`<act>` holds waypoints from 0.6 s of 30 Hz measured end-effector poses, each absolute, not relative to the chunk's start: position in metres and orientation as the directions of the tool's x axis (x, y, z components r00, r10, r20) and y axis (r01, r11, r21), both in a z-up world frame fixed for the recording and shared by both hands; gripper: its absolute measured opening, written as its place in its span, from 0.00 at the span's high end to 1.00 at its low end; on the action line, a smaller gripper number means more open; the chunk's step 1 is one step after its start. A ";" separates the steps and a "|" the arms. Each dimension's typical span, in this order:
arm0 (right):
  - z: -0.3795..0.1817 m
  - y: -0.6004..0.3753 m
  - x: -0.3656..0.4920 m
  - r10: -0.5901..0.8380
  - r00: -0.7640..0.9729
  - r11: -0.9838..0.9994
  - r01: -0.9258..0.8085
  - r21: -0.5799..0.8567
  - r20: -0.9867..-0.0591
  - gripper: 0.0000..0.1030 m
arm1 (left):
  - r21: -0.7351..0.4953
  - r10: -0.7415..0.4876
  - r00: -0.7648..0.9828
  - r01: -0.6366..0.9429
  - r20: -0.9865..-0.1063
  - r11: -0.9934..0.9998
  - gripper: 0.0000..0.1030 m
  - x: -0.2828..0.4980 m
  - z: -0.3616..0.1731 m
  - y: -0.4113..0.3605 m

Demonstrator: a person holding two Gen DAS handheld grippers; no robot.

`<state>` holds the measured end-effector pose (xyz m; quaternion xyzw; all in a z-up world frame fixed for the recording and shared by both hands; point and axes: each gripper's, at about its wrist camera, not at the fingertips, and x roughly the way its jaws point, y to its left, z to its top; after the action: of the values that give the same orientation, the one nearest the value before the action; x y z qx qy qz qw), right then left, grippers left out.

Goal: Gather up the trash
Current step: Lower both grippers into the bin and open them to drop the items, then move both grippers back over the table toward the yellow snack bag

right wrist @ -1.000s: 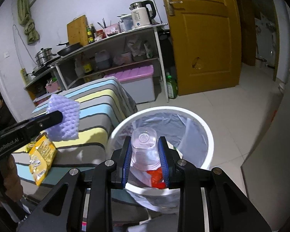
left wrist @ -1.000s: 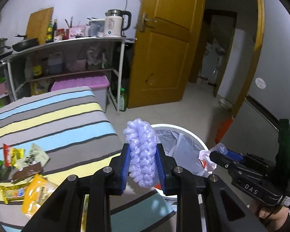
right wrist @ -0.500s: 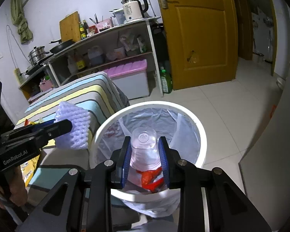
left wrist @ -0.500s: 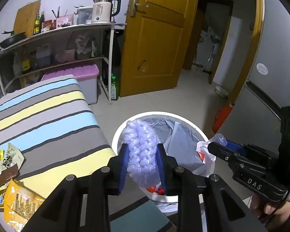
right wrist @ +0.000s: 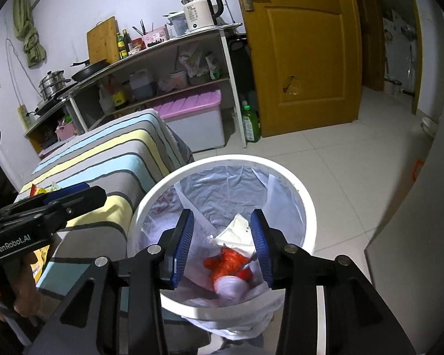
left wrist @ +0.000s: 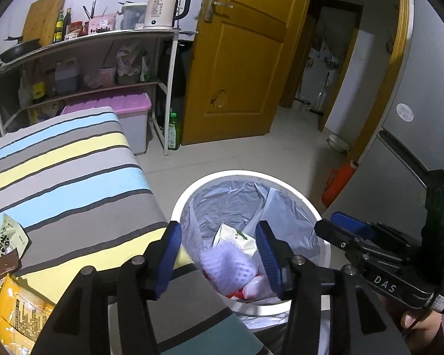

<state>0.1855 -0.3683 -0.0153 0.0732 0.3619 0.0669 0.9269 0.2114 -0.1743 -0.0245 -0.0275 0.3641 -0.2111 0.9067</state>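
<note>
Over the white lined trash bin (left wrist: 245, 174) my left gripper (left wrist: 219, 256) hangs with its jaws opening and nothing between the pads. The purple foam net (left wrist: 225, 264) lies loose in the bin below it, on other rubbish. My right gripper (right wrist: 221, 245) is also above the bin (right wrist: 222, 159), its jaws opening and empty. Under it the clear plastic cup (right wrist: 231, 285) shows blurred in the bin beside a red wrapper (right wrist: 225, 263). Each gripper shows in the other's view: the right one (left wrist: 349, 230), the left one (right wrist: 68, 198). Snack wrappers (left wrist: 14, 310) lie on the striped table (left wrist: 74, 177).
Behind the table stands a metal shelf (left wrist: 103, 35) with a kettle, bottles and a pan, and a purple-lidded box (left wrist: 127, 109) below. A green bottle (right wrist: 250, 124) stands by the yellow door (right wrist: 305, 59). An orange container (left wrist: 337, 183) lies beside a grey cabinet at right.
Both grippers sank a little over the bin and opened. The purple foam net left the left jaws and the clear cup left the right jaws; both dropped into the bin.
</note>
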 end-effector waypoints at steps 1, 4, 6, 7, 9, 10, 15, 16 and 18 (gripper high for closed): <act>-0.015 -0.368 0.186 0.177 0.729 0.981 -0.073 0.182 -0.661 0.60 | -0.207 -0.405 0.647 0.362 -0.646 0.909 0.50 0.210 -0.024 -0.173; -0.013 -0.366 0.184 0.179 0.732 0.981 -0.080 0.177 -0.658 0.60 | -0.210 -0.405 0.656 0.358 -0.637 0.910 0.50 0.206 -0.020 -0.171; -0.010 -0.363 0.182 0.179 0.736 0.981 -0.086 0.173 -0.652 0.60 | -0.207 -0.406 0.668 0.359 -0.624 0.910 0.50 0.201 -0.013 -0.167; -0.008 -0.361 0.180 0.181 0.738 0.981 -0.090 0.171 -0.650 0.60 | -0.206 -0.405 0.673 0.359 -0.618 0.911 0.50 0.199 -0.012 -0.166; -0.004 -0.356 0.176 0.185 0.743 0.981 -0.102 0.165 -0.643 0.60 | -0.203 -0.404 0.687 0.357 -0.604 0.912 0.50 0.193 -0.006 -0.160; -0.002 -0.353 0.175 0.188 0.746 0.981 -0.107 0.164 -0.639 0.60 | -0.202 -0.403 0.695 0.356 -0.595 0.912 0.50 0.189 -0.003 -0.156; 0.010 -0.339 0.163 0.215 0.757 0.976 -0.149 0.157 -0.617 0.60 | -0.187 -0.383 0.731 0.339 -0.565 0.922 0.50 0.173 0.012 -0.140; 0.013 -0.335 0.160 0.223 0.758 0.975 -0.160 0.156 -0.613 0.60 | -0.183 -0.379 0.740 0.336 -0.555 0.924 0.50 0.168 0.015 -0.136; 0.017 -0.327 0.156 0.234 0.760 0.972 -0.178 0.152 -0.607 0.60 | -0.178 -0.371 0.752 0.329 -0.545 0.928 0.50 0.160 0.019 -0.130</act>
<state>0.1564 -0.3275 0.0173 0.0428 0.3288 0.1097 0.9370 0.1600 -0.1304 0.0191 -0.0353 0.2981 -0.1869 0.9354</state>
